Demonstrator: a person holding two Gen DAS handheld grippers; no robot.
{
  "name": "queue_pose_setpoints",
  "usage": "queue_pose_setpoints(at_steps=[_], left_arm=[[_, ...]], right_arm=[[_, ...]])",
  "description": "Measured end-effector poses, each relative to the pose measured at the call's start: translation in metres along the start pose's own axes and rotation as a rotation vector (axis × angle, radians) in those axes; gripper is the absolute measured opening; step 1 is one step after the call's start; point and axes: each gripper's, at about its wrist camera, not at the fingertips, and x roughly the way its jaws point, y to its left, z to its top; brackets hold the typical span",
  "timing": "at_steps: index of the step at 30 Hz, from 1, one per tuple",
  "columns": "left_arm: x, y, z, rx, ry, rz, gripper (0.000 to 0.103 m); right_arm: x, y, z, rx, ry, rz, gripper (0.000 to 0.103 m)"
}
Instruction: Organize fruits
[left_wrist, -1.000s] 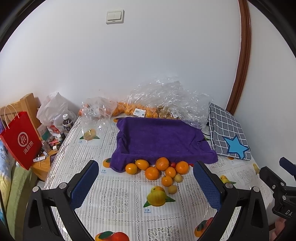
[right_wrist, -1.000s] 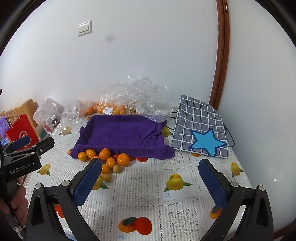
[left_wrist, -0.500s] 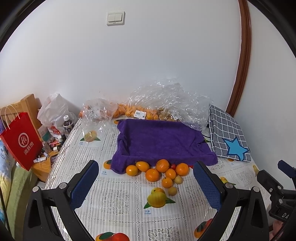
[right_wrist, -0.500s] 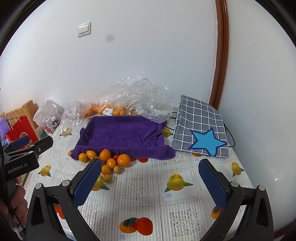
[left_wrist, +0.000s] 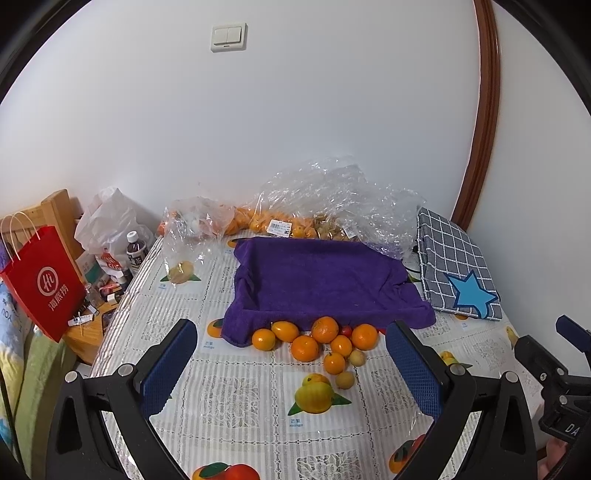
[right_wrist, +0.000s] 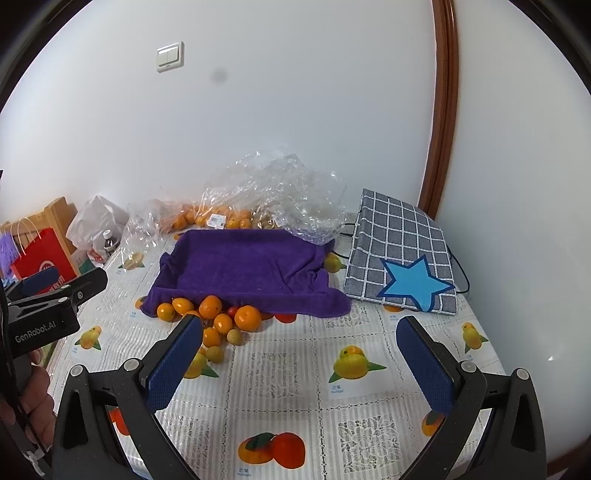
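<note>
Both grippers had drawn back slightly from the table (left_wrist: 236, 391), so the oranges (left_wrist: 317, 341) sat a little farther off. The left gripper (left_wrist: 291, 362) and right gripper (right_wrist: 300, 360) both stood with jaws wide apart, empty. Oranges lay at 12 o'clock, against the purple towel (left_wrist: 317, 280), whose front fold hid a red fruit. The red bag (left_wrist: 44, 284) bore unreadable characters; the left gripper's body read "GenRobot.AI".

A towel (left_wrist: 325, 280) lies in the middle of the table (left_wrist: 240, 398). A bunch of small fruits (left_wrist: 317, 343) sits on the table just in front of the towel, touching its near edge. Behind the towel are plastic bags (left_wrist: 332, 195) by the wall, a checked bag (left_wrist: 458, 266) is to its right, and a paper bag (left_wrist: 40, 280) stands off the table's left side.
</note>
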Motion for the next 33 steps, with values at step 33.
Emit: queue_pose_setpoints(at_steps=[33], left_arm=[[0.006,0.011,-0.007,-0.011,0.0,-0.002,0.103]], right_arm=[[0.01,0.007,-0.006,0.0,-0.009,0.015,0.103]])
